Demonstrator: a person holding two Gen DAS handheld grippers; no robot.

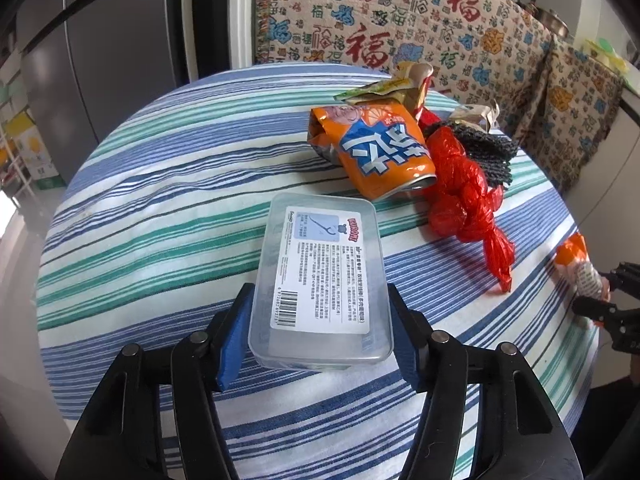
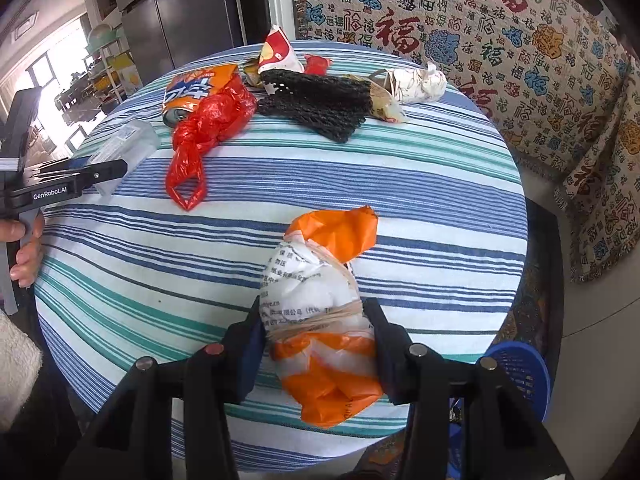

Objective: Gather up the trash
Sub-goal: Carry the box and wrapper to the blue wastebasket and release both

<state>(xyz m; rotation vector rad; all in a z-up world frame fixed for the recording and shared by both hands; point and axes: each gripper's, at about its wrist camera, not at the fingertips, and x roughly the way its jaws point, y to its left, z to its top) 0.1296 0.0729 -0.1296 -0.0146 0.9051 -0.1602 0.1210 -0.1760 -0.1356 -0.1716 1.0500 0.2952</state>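
Bundle (image 2: pixel 320 320) btwn R tongs (image 2: pixel 316 344) (gripped)

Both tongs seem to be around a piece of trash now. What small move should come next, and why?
Probably lift both straight up off the striped tablecloth. The left tongs already bracket the clear plastic box, and the right tongs bracket the orange-and-white bundle, pads against their sides. A blue basket shows past the table's edge, likely the drop spot.

The right gripper (image 2: pixel 316 344) is squeezing an orange-and-white bundle (image 2: pixel 320 320) between its fingers (image 2: pixel 250 356) over the striped desk (image 2: pixel 420 184). Farther back, a red bag (image 2: pixel 208 128), black netting (image 2: pixel 320 100) and can (image 2: pixel 192 92) are lying clustered.
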